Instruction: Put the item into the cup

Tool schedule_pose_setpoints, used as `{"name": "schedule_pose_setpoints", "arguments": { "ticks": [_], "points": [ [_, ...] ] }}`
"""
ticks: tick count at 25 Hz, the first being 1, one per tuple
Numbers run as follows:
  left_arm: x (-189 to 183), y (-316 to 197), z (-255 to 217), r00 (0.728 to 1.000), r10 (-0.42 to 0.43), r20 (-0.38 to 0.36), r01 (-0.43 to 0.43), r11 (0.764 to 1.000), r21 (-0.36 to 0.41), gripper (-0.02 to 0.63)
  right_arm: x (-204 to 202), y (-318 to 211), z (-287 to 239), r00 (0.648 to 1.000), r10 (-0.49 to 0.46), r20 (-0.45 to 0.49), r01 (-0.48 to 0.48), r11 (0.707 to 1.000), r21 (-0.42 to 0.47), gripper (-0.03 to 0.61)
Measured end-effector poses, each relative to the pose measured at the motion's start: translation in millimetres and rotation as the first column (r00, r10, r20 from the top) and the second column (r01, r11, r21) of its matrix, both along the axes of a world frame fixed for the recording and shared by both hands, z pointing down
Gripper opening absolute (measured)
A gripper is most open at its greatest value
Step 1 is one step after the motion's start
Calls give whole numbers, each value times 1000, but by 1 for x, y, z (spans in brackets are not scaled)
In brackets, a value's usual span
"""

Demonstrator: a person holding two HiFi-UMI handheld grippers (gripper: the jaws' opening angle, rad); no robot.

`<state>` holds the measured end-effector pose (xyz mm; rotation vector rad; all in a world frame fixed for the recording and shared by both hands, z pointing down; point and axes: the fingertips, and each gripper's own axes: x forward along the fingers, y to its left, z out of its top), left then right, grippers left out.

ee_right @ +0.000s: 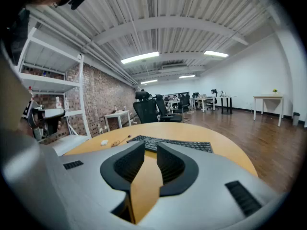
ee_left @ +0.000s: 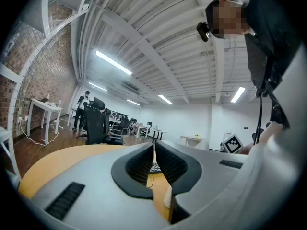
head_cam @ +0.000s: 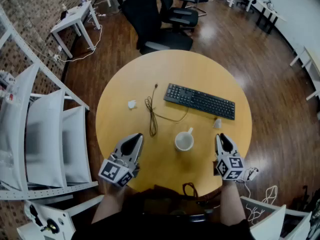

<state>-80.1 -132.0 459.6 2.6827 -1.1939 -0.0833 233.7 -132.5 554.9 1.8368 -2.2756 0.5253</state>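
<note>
A white cup point(head_cam: 184, 141) stands upright on the round wooden table point(head_cam: 120, 99), near its front edge and between my two grippers. A small white item point(head_cam: 131, 104) point(ee_right: 104, 142) lies at the table's left. A small grey item point(head_cam: 217, 123) lies just ahead of my right gripper point(head_cam: 220, 136) point(ee_right: 150, 147), whose jaws stand a little apart with nothing between them. My left gripper point(head_cam: 137, 137) point(ee_left: 154, 143) is left of the cup, its jaws closed together and empty.
A black keyboard point(head_cam: 200, 100) point(ee_right: 175, 145) lies across the table's far right. A thin black cable point(head_cam: 152, 115) runs from the middle toward the cup. Black office chairs point(head_cam: 160, 19) stand beyond the table. White shelving point(head_cam: 45, 134) is on the left.
</note>
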Motion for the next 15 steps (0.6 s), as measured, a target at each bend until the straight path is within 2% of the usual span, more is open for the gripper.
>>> {"name": "schedule_pose_setpoints", "arguments": {
  "ticks": [2,3,5,8,11,15],
  "points": [
    [-4,-1,8,1000,-4,9,4,1000,6,8,10,-9,20,999,10,-41,-13,998,-58,109],
    [-3,0,11,1000,-2,9,2,1000,-2,8,16,-16,29,998,15,-68,-21,996,-85,150],
    [0,0,13,1000,1,3,-1,1000,-29,8,32,-33,44,991,19,-135,-37,990,-133,184],
    [-5,-3,19,999,-15,33,17,998,-69,8,48,-61,72,972,6,-235,-57,976,-209,207],
    [-15,-2,25,996,-43,75,47,997,-59,8,65,-80,102,970,28,-242,-100,952,-291,207],
    [-29,4,33,988,-119,93,127,989,-78,8,82,-98,135,977,58,-203,-142,893,-427,209]
  ]
}}
